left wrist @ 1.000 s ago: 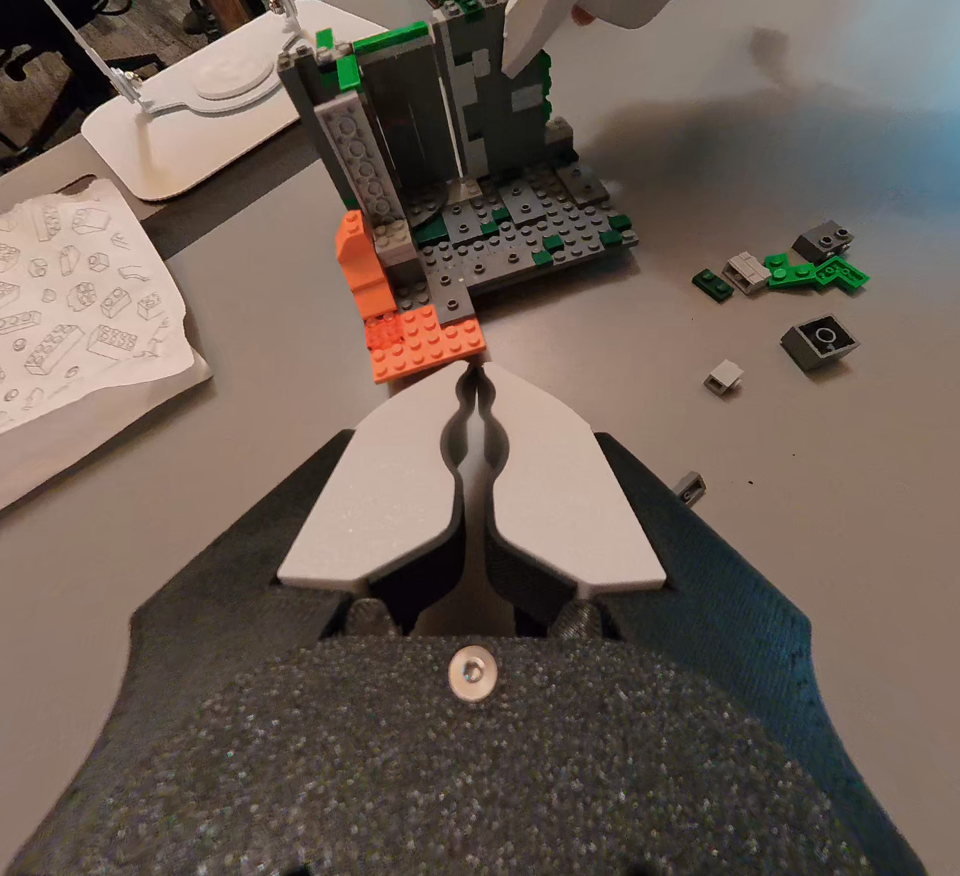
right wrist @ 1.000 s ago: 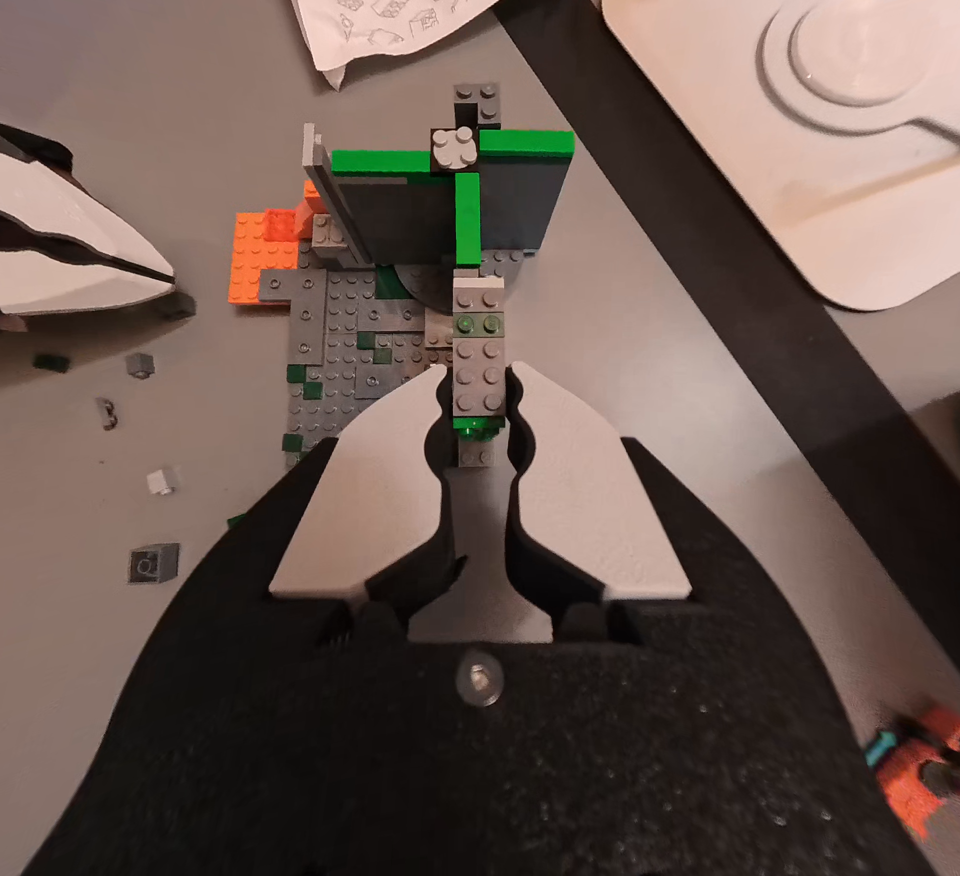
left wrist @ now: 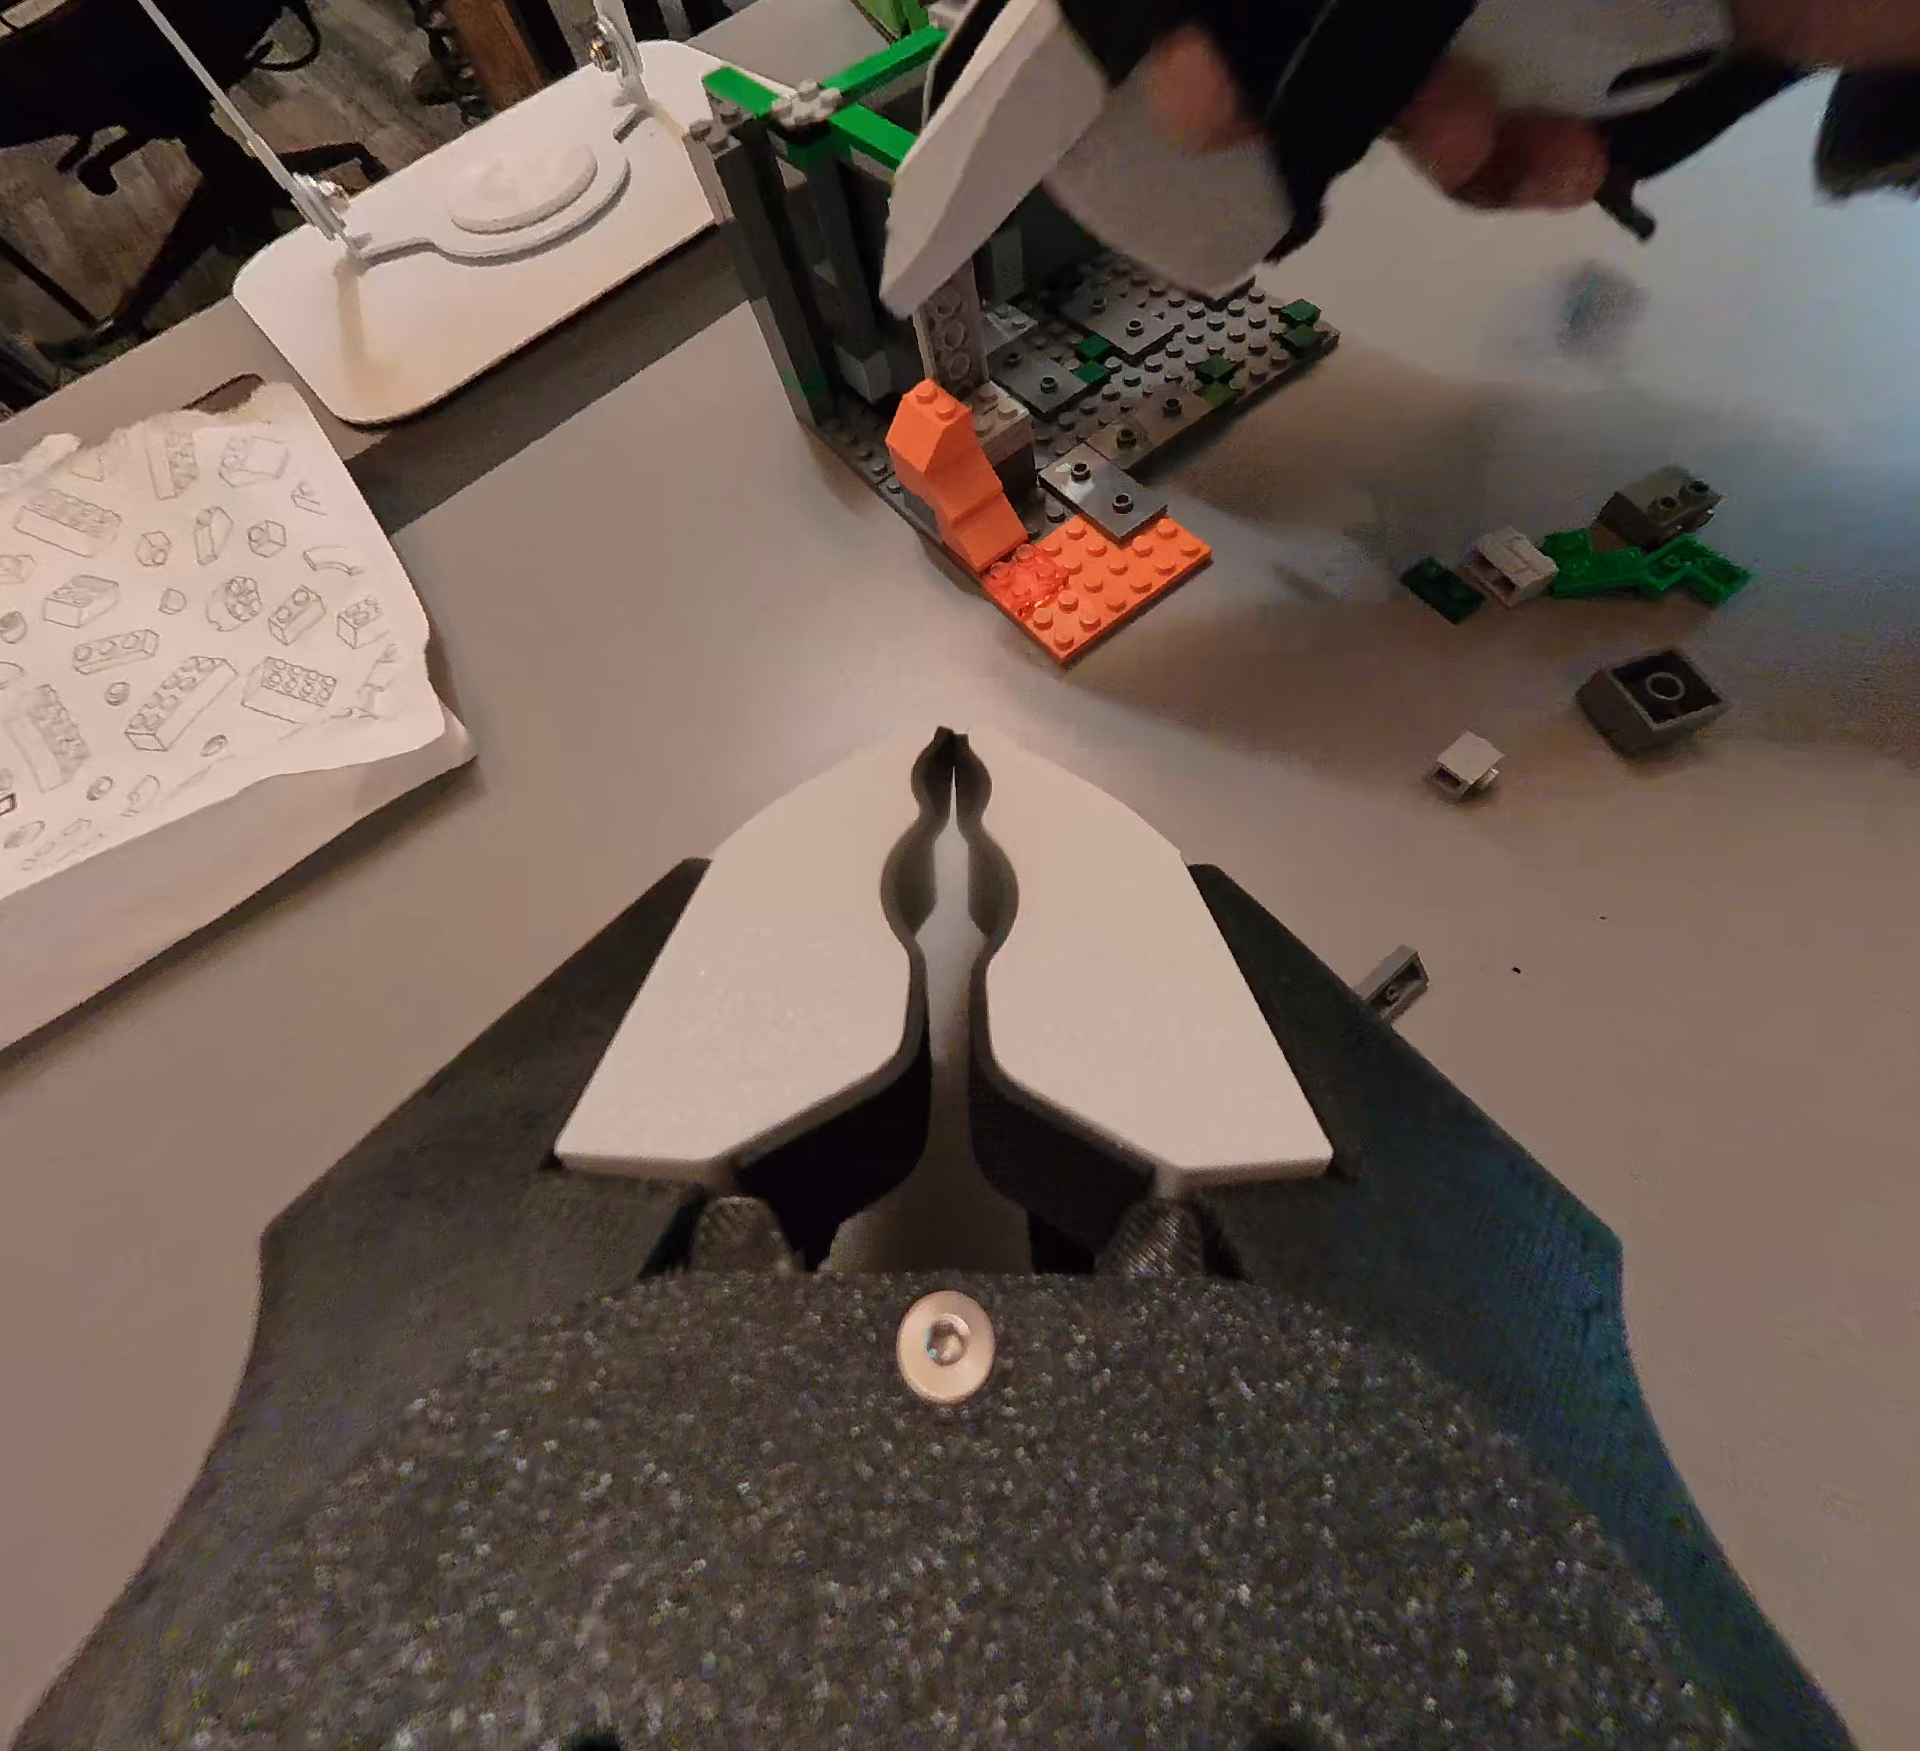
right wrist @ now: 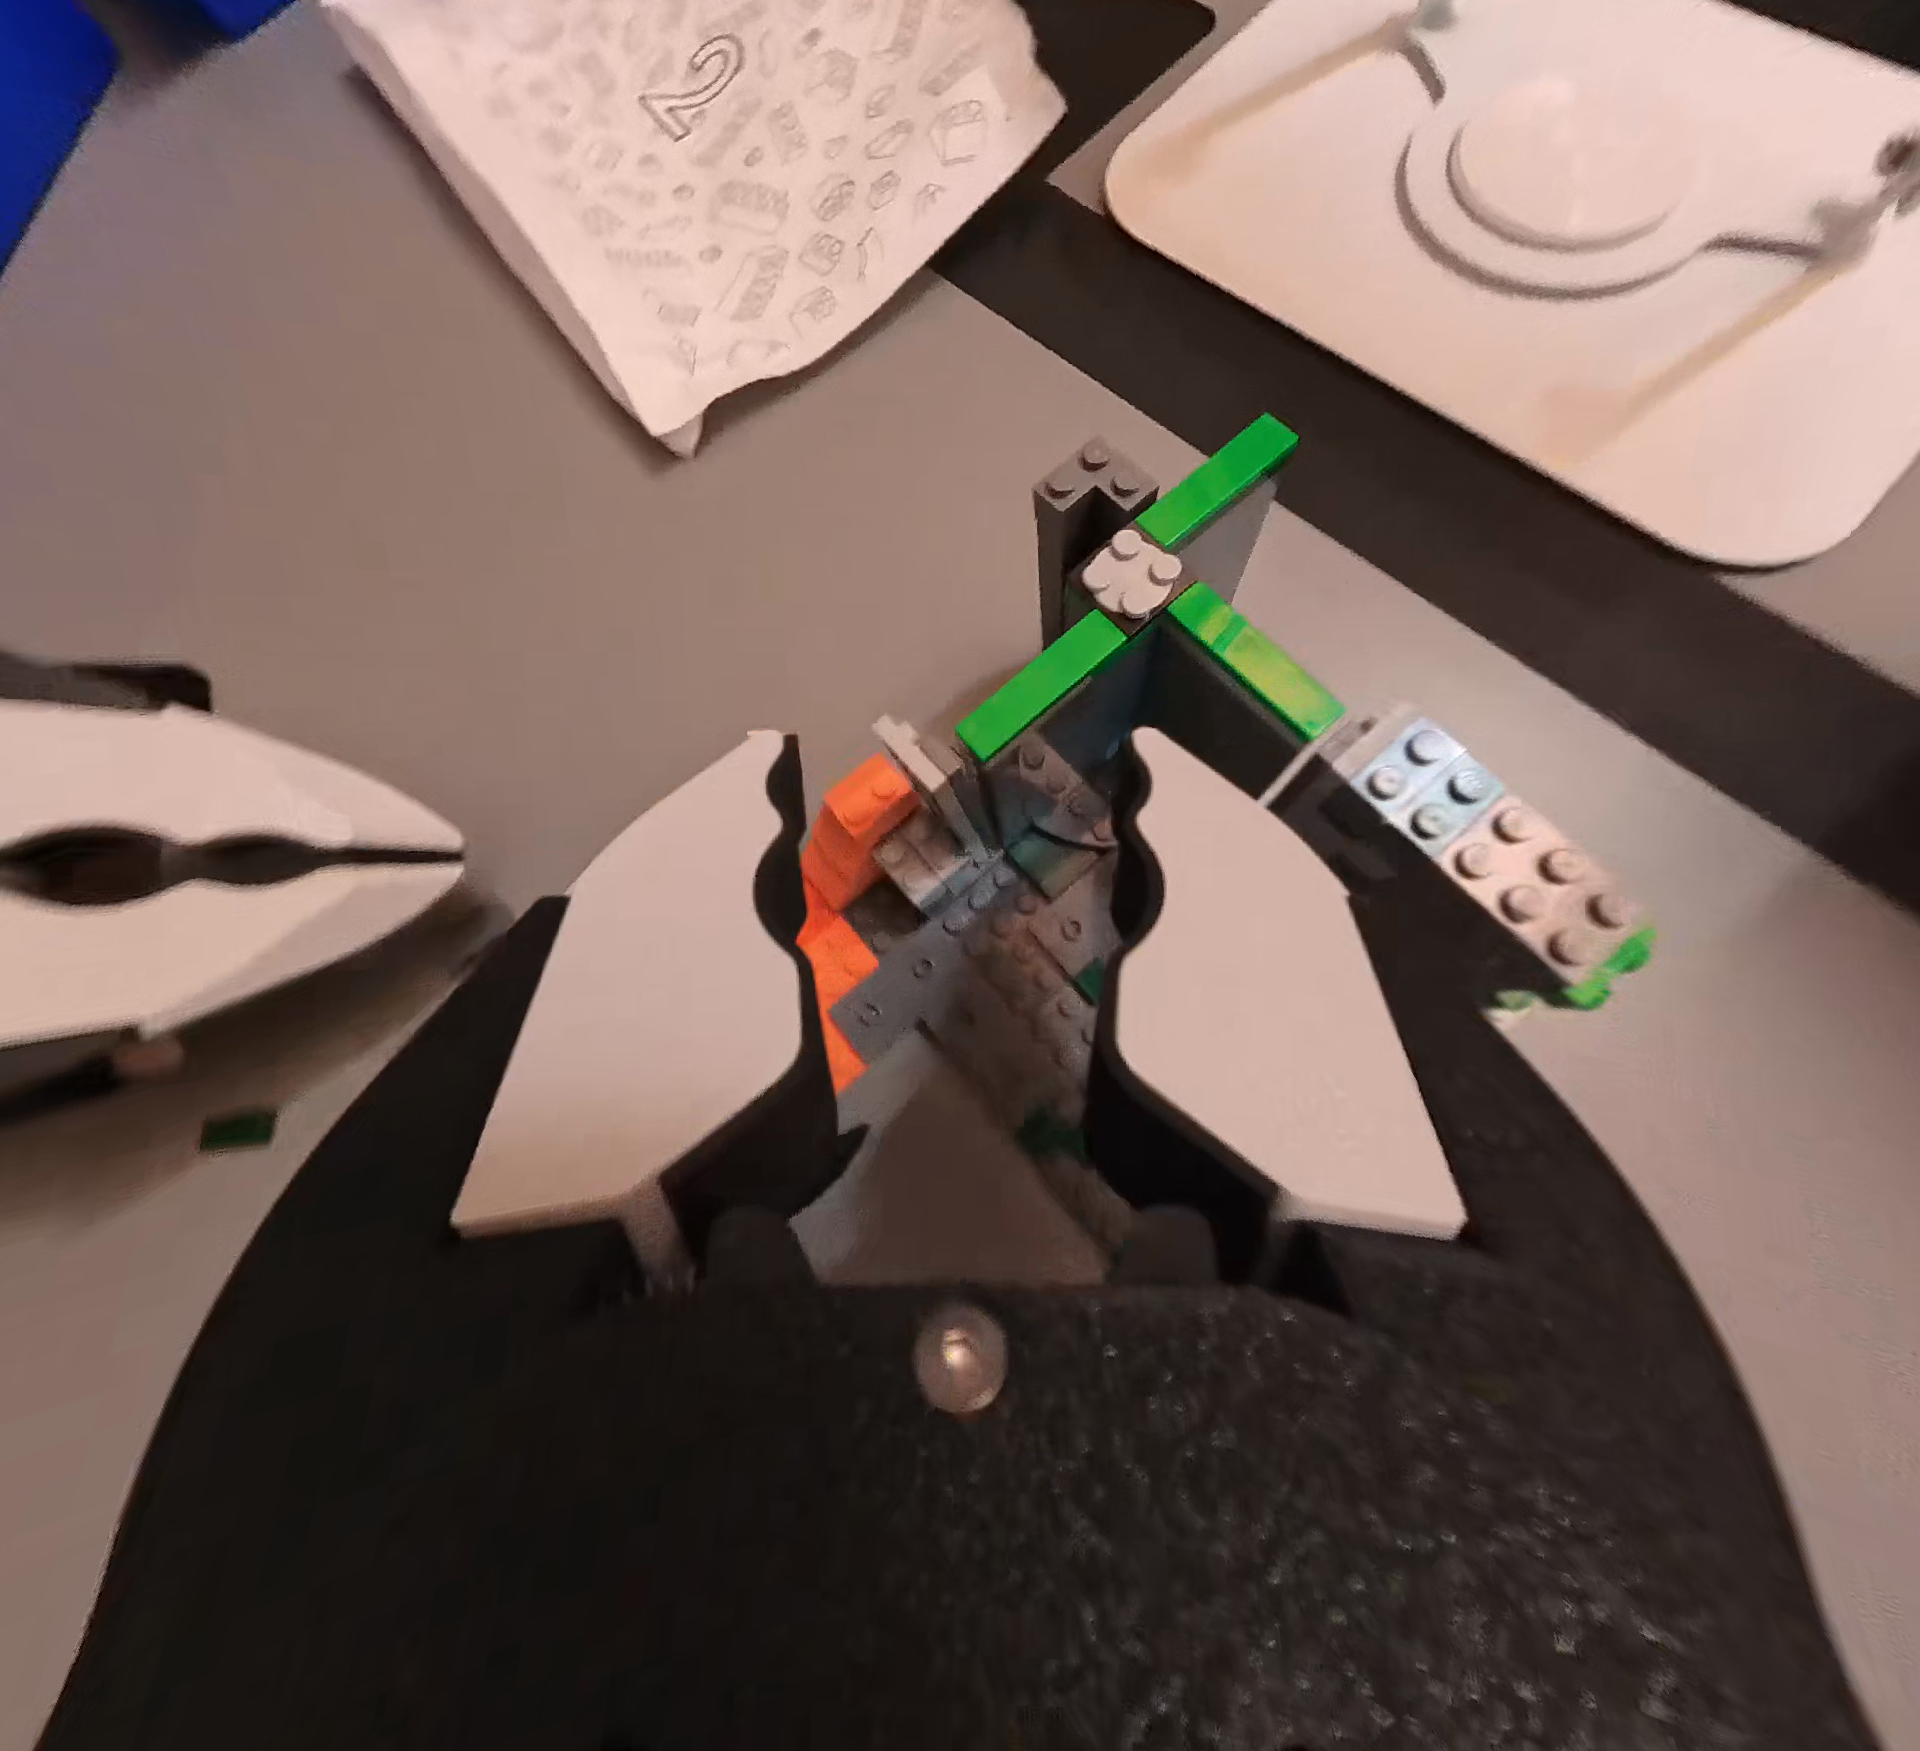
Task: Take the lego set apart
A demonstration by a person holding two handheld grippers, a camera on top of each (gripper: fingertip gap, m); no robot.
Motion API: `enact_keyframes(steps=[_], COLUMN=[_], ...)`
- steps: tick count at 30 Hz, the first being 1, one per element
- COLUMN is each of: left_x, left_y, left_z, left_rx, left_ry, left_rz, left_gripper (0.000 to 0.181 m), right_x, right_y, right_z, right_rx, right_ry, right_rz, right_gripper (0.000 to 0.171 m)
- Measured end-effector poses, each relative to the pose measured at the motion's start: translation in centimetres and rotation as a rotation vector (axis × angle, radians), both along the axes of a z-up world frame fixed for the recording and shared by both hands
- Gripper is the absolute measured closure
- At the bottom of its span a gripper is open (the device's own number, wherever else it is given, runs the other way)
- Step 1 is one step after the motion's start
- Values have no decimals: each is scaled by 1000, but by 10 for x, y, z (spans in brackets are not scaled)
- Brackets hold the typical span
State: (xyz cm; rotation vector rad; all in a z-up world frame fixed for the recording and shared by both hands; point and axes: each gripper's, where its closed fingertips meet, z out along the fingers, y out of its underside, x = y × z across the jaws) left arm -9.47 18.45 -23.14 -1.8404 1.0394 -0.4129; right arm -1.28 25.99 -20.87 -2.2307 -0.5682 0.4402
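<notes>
We hover our right gripper point(right wrist: 961, 766) straight over the lego set point(left wrist: 997, 413), its fingers spread wide and gripping nothing, the model's floor showing through the gap between them. The set stands on the grey table point(left wrist: 644, 621), and we take it as our landmark. Just off its right side, in the right wrist view, a grey studded column point(right wrist: 1496, 860) with a green foot lies tilted outboard of the right finger; we cannot tell whether it is loose or leaning on the wall, and motion blur does not help. The green strips point(right wrist: 1049, 693) crossing on top of the dark walls sit ahead of the fingertips, so we judge the wide spread is there to take a wall or a strip next.

Our left gripper point(left wrist: 951, 751) waits on the near side of the set, fingertips pinched together on nothing, well clear of the orange plate point(left wrist: 1122, 579) at the model's front corner. It looks parked, perhaps ready to brace the base; otherwise a pull from above may drag the whole set.

Right of the set, loose bricks point(left wrist: 1621, 558) lie in a small cluster: green, grey, dark. Left of it rests the printed paper bag point(left wrist: 187, 589), and behind it the white stand base point(left wrist: 488, 247). Most of the model remains assembled, so we reckon we are early in the job
</notes>
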Motion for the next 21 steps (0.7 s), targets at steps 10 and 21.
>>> enact_keyframes(steps=[10, 21], left_x=[-3, -2], left_y=[2, 2], left_z=[9, 4], left_rx=[26, 18], left_ry=[-12, -1], left_rz=[7, 5], left_gripper=[181, 181], right_x=[1, 16], right_y=[-3, -39], right_z=[-3, 21], right_rx=[99, 165], right_ry=[-154, -20], right_rz=[277, 477], right_gripper=[157, 154])
